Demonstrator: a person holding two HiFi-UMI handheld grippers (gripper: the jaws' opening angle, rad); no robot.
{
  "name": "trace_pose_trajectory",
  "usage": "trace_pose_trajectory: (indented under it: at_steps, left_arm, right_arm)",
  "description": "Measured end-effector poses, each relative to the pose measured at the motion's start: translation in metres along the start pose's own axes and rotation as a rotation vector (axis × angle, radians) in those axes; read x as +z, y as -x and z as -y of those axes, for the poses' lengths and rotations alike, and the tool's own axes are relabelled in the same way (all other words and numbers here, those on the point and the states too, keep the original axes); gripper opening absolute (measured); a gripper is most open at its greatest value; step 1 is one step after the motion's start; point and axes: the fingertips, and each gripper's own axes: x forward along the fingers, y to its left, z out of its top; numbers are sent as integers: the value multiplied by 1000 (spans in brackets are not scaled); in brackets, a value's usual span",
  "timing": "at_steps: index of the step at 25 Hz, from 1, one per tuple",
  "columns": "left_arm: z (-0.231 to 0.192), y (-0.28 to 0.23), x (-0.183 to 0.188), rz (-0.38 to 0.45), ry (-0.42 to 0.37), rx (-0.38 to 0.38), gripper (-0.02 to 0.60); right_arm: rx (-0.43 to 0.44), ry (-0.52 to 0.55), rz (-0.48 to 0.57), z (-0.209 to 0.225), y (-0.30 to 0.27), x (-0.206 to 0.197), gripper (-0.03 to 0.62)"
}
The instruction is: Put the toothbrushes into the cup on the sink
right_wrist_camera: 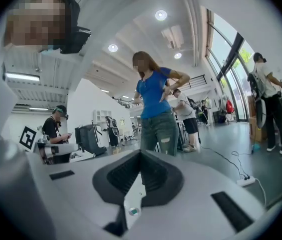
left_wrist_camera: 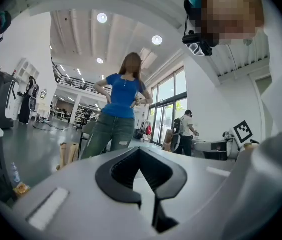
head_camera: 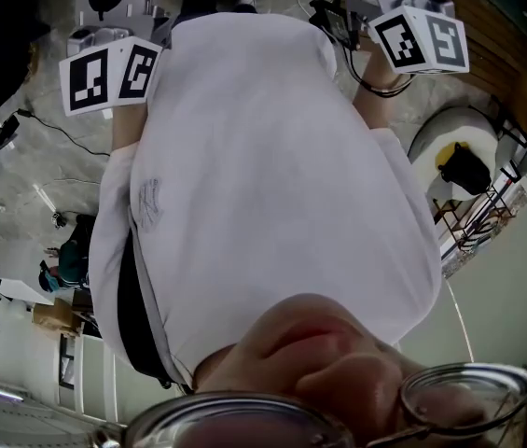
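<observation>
Glasses [head_camera: 464, 385], white shirt [head_camera: 263, 157] fill head view; left gripper [left_wrist_camera: 140, 156], right gripper [right_wrist_camera: 141, 156] both closed, empty; toothbrushes, cup, sink nowhere visible; task looks unstarted.

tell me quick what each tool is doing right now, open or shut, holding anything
Left tool: closed, nothing between its jaws.
Right tool: closed, nothing between its jaws.
</observation>
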Motion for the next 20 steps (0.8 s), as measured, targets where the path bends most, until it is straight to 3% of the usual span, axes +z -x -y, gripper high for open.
trace_pose_trajectory:
  at_steps: [6,20]
  left_arm:
    - [9,-4,-5,-10,-12,28,8]
    - [8,-18,-13,-18,-17,42,8]
  right_arm:
    - [-11,-8,-43,15,20,-15,9]
    - [17,-7,-96,27,6,-34,9]
